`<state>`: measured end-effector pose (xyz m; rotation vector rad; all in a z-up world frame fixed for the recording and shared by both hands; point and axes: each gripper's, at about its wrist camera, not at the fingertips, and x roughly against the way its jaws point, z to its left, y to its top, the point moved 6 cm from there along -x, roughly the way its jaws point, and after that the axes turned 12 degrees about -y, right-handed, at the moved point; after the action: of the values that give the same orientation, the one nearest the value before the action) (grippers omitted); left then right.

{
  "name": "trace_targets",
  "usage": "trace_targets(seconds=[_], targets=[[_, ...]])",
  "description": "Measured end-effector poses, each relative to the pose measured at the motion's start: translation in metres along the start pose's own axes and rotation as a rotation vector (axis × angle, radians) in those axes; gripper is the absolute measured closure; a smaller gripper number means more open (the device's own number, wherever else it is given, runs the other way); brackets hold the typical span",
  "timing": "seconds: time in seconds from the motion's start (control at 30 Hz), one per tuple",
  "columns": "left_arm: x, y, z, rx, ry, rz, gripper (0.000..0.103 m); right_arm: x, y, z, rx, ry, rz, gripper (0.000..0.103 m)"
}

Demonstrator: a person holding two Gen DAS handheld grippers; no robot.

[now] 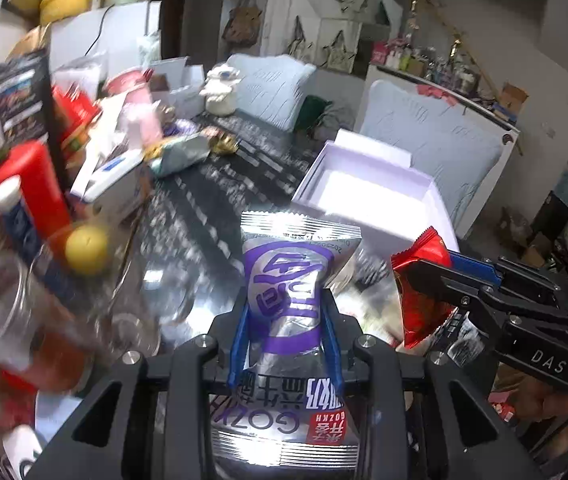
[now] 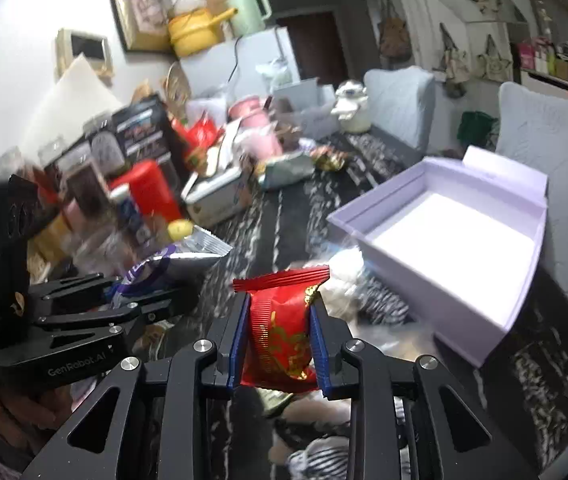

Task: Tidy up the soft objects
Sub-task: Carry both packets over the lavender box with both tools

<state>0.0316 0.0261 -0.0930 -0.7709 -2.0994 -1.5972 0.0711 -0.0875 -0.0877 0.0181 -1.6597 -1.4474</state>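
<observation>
Left of the open lilac box [image 2: 444, 240], the left hand-held gripper [image 1: 287, 320] is pinching a silver-and-purple snack packet [image 1: 284, 292] above the dark marbled desk [image 1: 219, 184]. Nearer the box's front corner, the right hand-held gripper [image 2: 279, 340] is clamping a red snack packet [image 2: 279, 332] between its blue pads.

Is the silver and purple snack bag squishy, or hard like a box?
Probably squishy: the silver and purple snack bag pinches narrow where the left hand-held gripper squeezes it. It looks light, since its top stands up unsupported above the fingers. Its shiny foil may be a little slippery.
</observation>
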Motion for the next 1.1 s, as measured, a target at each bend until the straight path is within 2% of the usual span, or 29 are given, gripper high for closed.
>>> trace_targets(seconds=[0.33,0.63,0.8,1.1], targets=[[-0.020,0.050,-0.041,-0.104,-0.069,-0.058,0.071,0.014,0.024,-0.043,-0.052,-0.077,-0.050,0.075],[-0.058,0.097,-0.075,-0.186,-0.115,-0.093,0.071,0.016,0.053,-0.091,-0.069,-0.177,-0.099,0.075],[-0.082,0.119,-0.088,-0.219,-0.136,-0.088,0.071,0.003,0.069,-0.120,-0.076,-0.236,-0.099,0.075],[-0.132,0.157,-0.098,-0.260,-0.146,-0.086,0.071,-0.023,0.090,-0.159,-0.085,-0.284,-0.095,0.075]])
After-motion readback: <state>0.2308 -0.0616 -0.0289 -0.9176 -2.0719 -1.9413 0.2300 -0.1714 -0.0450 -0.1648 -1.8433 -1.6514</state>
